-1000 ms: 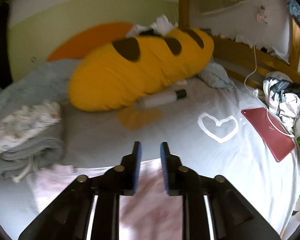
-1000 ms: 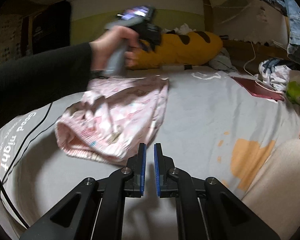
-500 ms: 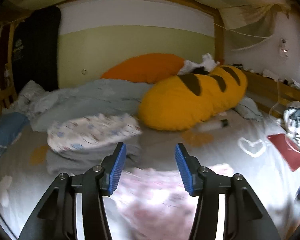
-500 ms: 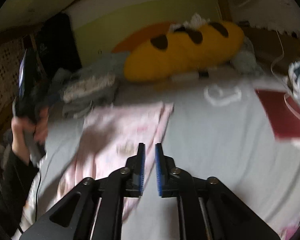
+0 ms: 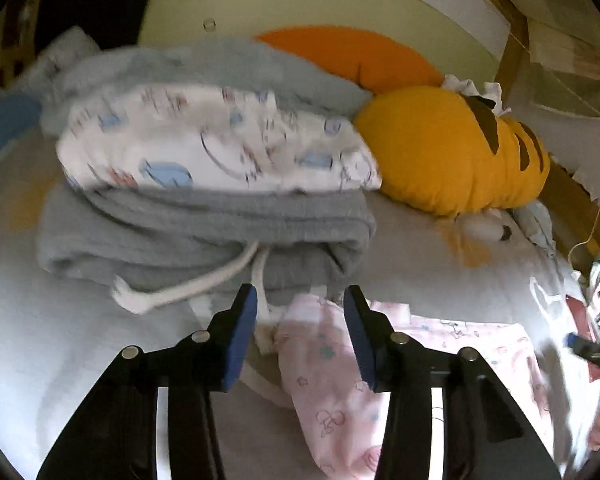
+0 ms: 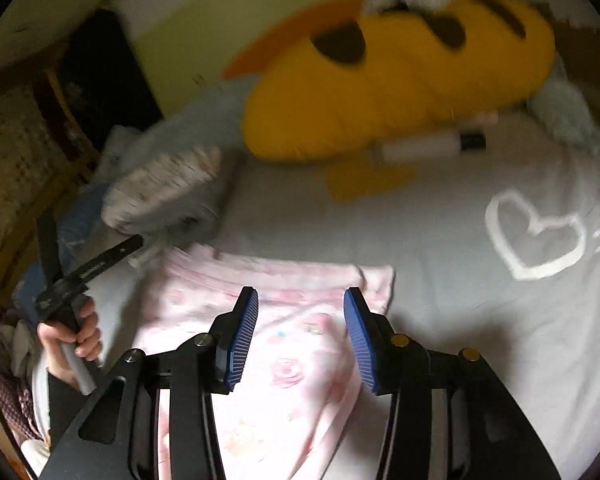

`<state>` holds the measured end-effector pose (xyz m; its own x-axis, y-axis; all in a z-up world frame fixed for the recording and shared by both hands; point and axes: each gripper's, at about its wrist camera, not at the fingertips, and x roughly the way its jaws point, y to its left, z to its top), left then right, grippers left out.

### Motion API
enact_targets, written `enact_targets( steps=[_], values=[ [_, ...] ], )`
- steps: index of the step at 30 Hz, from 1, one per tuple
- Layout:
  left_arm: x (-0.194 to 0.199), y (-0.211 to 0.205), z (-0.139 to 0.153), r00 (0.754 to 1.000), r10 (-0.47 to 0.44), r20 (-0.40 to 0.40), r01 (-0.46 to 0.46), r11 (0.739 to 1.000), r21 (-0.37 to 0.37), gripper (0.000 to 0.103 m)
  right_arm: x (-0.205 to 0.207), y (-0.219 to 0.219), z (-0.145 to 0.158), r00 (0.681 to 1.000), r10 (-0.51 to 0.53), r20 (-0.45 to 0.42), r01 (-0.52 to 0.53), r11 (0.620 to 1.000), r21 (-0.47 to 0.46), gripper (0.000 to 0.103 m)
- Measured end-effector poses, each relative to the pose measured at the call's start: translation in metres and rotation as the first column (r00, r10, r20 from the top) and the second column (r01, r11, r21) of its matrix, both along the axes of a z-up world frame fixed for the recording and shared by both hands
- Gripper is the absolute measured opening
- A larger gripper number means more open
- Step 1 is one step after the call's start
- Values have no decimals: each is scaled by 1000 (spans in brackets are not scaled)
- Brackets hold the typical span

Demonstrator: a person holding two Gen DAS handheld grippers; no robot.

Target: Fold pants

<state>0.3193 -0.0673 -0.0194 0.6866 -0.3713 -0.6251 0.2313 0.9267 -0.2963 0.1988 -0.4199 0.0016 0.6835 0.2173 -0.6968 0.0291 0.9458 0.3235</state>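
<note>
Pink printed pants lie flat on the grey bedsheet, far hem edge toward the pillows. My right gripper is open and empty, hovering over the pants near their far edge. My left gripper is open and empty over the pants' left far corner, close to a stack of folded clothes. In the right wrist view the left gripper shows at the pants' left corner, held by a hand.
A stack of folded clothes, white printed on grey, sits just beyond the pants. A yellow bread-shaped pillow, an orange pillow and a bottle lie behind. A white heart print marks the sheet at right.
Both grippers have opened. The left gripper swung left and dropped to the pants' left corner by the clothes stack. The right gripper moved forward over the pants.
</note>
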Motion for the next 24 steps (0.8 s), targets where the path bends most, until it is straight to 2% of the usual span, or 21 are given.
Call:
enact_targets(
  steps=[2, 5, 9, 10, 11, 12, 13, 14, 15, 17, 20, 24],
  values=[
    [3, 1, -8, 999, -4, -44, 3, 1000, -21, 43, 13, -5, -14, 1000, -9, -27, 9, 1000, 7, 47],
    [2, 0, -14, 995, -62, -79, 56, 996, -73, 43, 26, -8, -22, 1000, 2, -31, -2, 1000, 18, 47],
    [6, -4, -22, 989, -88, -121, 80, 994, -73, 43, 43, -3, -39, 997, 14, -77, -14, 1000, 0, 47],
    [7, -6, -24, 987, -93, -131, 85, 994, -68, 43, 44, -2, -43, 997, 17, -81, -17, 1000, -3, 45],
    [9, -9, -26, 986, -96, -140, 87, 994, -65, 42, 46, -1, -47, 996, 23, -87, -23, 1000, -1, 36],
    [10, -11, -28, 985, -95, -146, 87, 994, -59, 40, 48, -1, -50, 995, 29, -91, -29, 1000, 5, 32],
    [11, -12, -30, 984, -98, -149, 91, 994, -57, 27, 48, 0, -51, 996, 29, -84, -29, 1000, 7, 27],
    [12, -12, -32, 983, -104, -152, 95, 994, -60, 12, 48, 0, -51, 997, 29, -73, -29, 1000, 5, 17],
    [12, -13, -32, 982, -110, -152, 101, 993, -67, 8, 47, -1, -50, 998, 28, -62, -28, 1000, -1, 11],
    [10, -14, -28, 985, -118, -122, 109, 991, -84, 6, 43, -2, -44, 1000, 13, -27, -13, 1000, -14, 5],
    [1, -17, -11, 992, -124, -20, 121, 989, -88, 6, 32, -7, -28, 999, -13, 44, 13, 1000, -9, 3],
    [-11, -21, 10, 987, -127, 96, 138, 983, -117, 6, 17, -3, -4, 995, -43, 93, 49, 996, -69, 3]
  ],
)
